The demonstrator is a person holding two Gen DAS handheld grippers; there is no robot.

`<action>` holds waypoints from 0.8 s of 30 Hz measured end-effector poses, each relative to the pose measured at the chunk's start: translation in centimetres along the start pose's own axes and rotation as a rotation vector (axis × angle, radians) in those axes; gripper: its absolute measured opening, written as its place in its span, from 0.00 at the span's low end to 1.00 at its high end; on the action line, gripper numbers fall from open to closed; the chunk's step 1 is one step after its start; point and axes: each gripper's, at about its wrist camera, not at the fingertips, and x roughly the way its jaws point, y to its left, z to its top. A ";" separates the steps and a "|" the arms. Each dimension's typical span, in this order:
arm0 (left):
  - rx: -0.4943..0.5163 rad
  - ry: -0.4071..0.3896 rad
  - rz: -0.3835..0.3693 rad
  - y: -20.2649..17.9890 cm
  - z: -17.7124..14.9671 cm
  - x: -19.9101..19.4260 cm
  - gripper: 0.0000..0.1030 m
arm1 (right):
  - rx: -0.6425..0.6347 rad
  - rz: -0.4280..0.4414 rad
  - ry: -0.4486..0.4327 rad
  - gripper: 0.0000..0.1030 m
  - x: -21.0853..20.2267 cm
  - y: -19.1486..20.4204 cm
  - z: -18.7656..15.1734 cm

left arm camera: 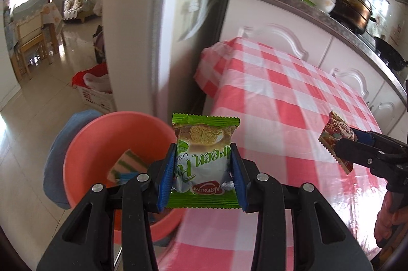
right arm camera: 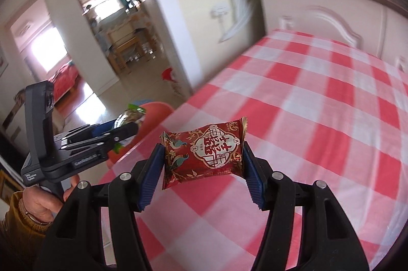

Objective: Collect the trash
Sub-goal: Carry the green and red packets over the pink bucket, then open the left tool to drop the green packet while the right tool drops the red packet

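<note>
Left gripper (left arm camera: 204, 169) clamped on green snack packet (left arm camera: 202, 156), held at table edge (left arm camera: 293, 97), just beside and above pink basin (left arm camera: 107, 133). Striped wrapper (left arm camera: 126, 163) lying inside basin. Right gripper (right arm camera: 204, 169) clamped on red wrapped sweet (right arm camera: 204, 156), held above red-and-white checked tablecloth. Hand (right arm camera: 38, 204) gripping left tool handle.

Left gripper (left arm camera: 204, 169) clamps green snack packet (left arm camera: 202, 158) beside pink bin (left arm camera: 102, 133); right gripper (left arm camera: 357, 143) holds red wrapper (left arm camera: 336, 135) over checkered surface (left arm camera: 293, 97).
</note>
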 end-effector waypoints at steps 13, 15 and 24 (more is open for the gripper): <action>-0.087 0.021 0.089 5.9 -0.8 1.4 0.40 | -0.212 0.069 0.079 0.59 6.7 8.1 3.1; -0.098 0.026 0.100 6.7 -1.0 1.7 0.40 | -0.242 0.076 0.091 0.59 7.7 9.2 3.5; -0.151 0.062 0.138 9.9 -1.9 3.3 0.40 | -0.320 0.084 0.144 0.59 11.6 11.8 4.2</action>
